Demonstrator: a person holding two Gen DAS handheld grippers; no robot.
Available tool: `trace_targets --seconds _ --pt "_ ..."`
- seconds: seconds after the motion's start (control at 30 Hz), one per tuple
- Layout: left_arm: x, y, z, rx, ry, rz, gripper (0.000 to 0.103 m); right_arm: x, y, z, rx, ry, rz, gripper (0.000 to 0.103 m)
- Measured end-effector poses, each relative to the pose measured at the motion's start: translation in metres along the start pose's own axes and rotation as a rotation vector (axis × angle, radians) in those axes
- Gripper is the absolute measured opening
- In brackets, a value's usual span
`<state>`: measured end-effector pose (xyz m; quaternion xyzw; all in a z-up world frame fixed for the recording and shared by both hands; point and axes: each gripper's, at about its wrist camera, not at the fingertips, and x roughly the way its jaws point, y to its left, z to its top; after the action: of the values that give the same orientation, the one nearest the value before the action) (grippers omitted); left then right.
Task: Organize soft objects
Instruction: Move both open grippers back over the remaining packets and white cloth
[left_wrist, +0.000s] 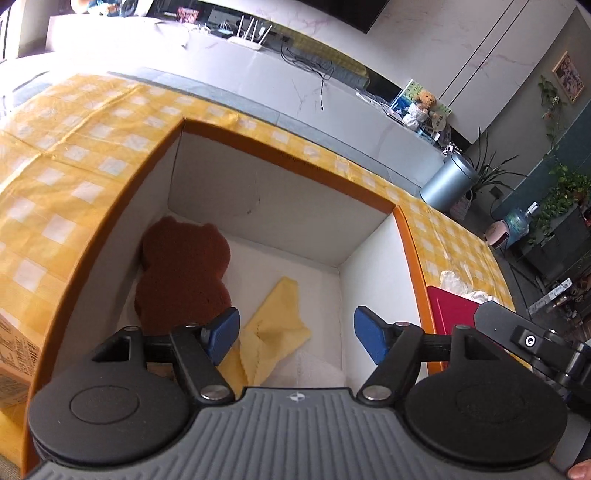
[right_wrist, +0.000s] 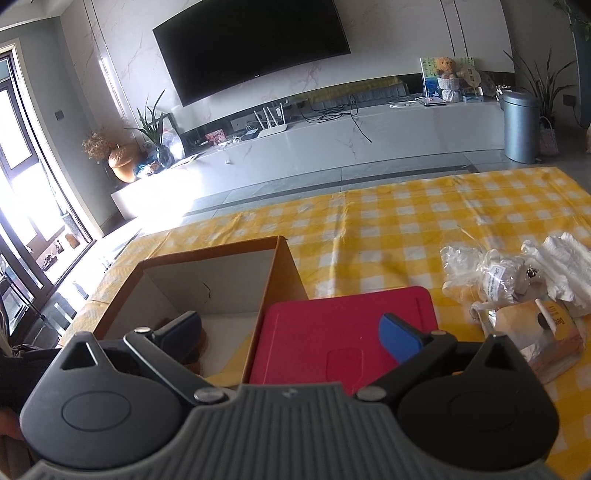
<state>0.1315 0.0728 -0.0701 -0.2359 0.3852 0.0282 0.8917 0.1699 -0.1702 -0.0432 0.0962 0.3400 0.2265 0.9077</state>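
Blue-padded, my left gripper (left_wrist: 295, 338) hangs spread wide and holding nothing over the orange box (left_wrist: 110, 236). Inside the box, a brown plush bear (left_wrist: 183, 269) lies against its left wall, a yellow cloth (left_wrist: 275, 321) just beside it.

From the right wrist, my right gripper (right_wrist: 291, 332) also gapes unladen above the red board (right_wrist: 332, 332), which touches the box's right wall (right_wrist: 284, 288). Crumpled plastic bags (right_wrist: 498, 273) lie well right of the box on the checked tablecloth (right_wrist: 388, 221).

My right gripper (right_wrist: 291, 332) hangs with jaws spread wide over the red board (right_wrist: 332, 332), beside the open cardboard box (right_wrist: 284, 273) on the checked tablecloth (right_wrist: 406, 221).
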Motion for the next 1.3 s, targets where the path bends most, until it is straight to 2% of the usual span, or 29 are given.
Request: trace_targets --seconds 0.23,0.4,0.5,0.73,0.9,1.17,1.3 --pt "-0.026 -0.022 0.0 0.143 -0.106 0.036 0.09 0.0 0.0 0.001 -0.01 0.008 -0.004 0.101" --pt "-0.037 -0.038 -0.003 0.251 -0.196 0.11 0.09 -0.001 0.003 0.001 -0.025 0.01 -0.003 0.101" --pt "-0.042 -0.041 -0.002 0.251 -0.202 0.1 0.09 -0.006 0.005 0.003 -0.044 0.0 -0.008 0.101" --pt "-0.051 -0.037 0.003 0.191 -0.162 -0.004 0.09 -0.033 -0.004 0.013 -0.073 -0.071 -0.061 0.101" --pt "-0.057 -0.046 -0.004 0.25 -0.196 0.026 0.09 -0.058 -0.028 0.017 -0.071 -0.116 -0.096 0.101" --pt "-0.069 -0.062 -0.012 0.297 -0.243 0.018 0.091 -0.099 -0.092 0.02 0.027 -0.166 -0.35 0.101" --pt "-0.073 -0.071 -0.016 0.332 -0.251 0.01 0.091 -0.11 -0.127 0.014 0.087 -0.141 -0.435 0.101"
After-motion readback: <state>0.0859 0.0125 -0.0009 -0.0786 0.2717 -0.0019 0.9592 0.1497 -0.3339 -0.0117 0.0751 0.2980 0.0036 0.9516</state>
